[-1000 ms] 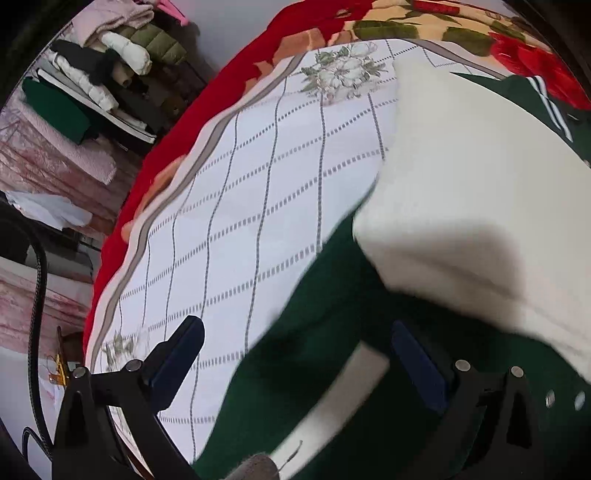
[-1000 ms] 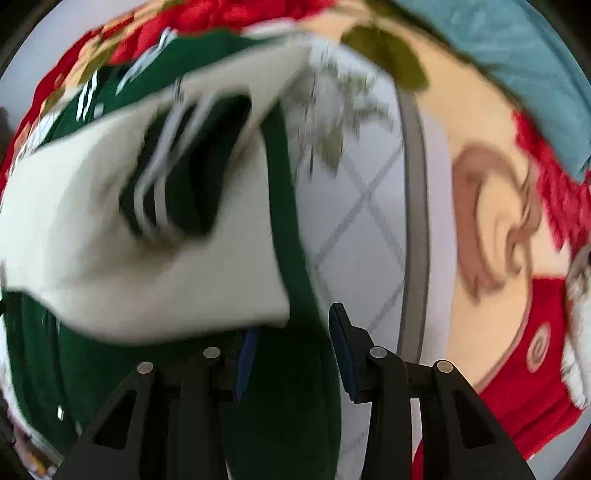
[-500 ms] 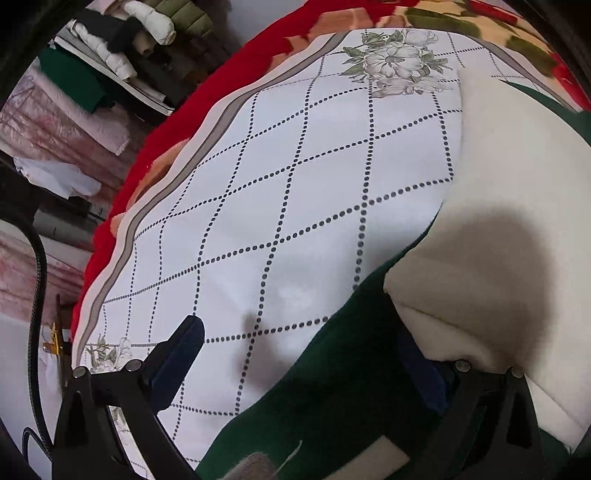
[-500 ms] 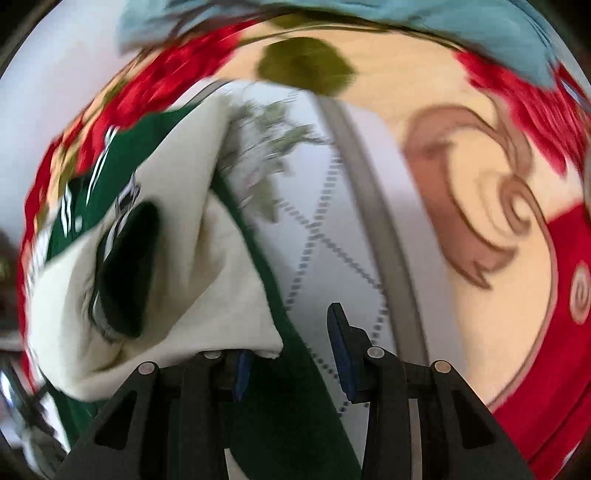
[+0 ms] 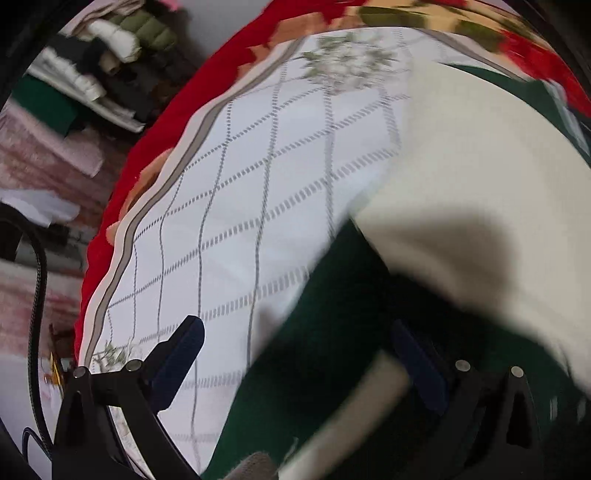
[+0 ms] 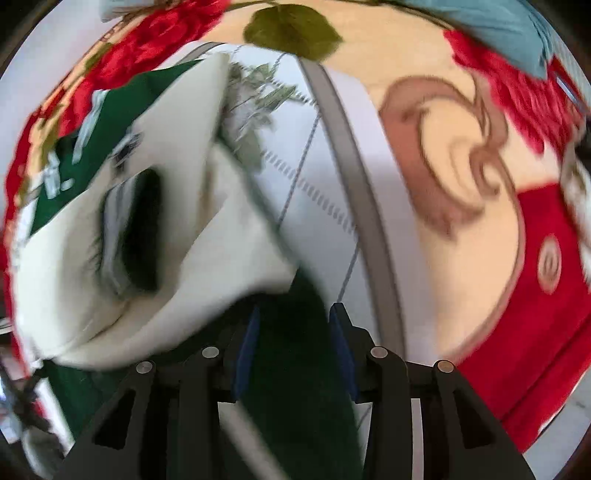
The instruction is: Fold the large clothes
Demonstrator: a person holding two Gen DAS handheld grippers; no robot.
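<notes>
Left wrist view: the left tongs (image 5: pixel 295 354) stand wide open over the bed (image 5: pixel 258 177), and the green and cream garment (image 5: pixel 461 192) lies under their right finger, held by neither

Right wrist view: the right tongs (image 6: pixel 293 332) are opening, a green fold of the garment (image 6: pixel 291 354) between their blue pads, cream cloth bunched to their left

Bed (image 5: pixel 258 206) under white checked blanket, red floral border. Stacked folded clothes (image 5: pixel 99 74) against grey wall (image 5: pixel 221 26).
</notes>
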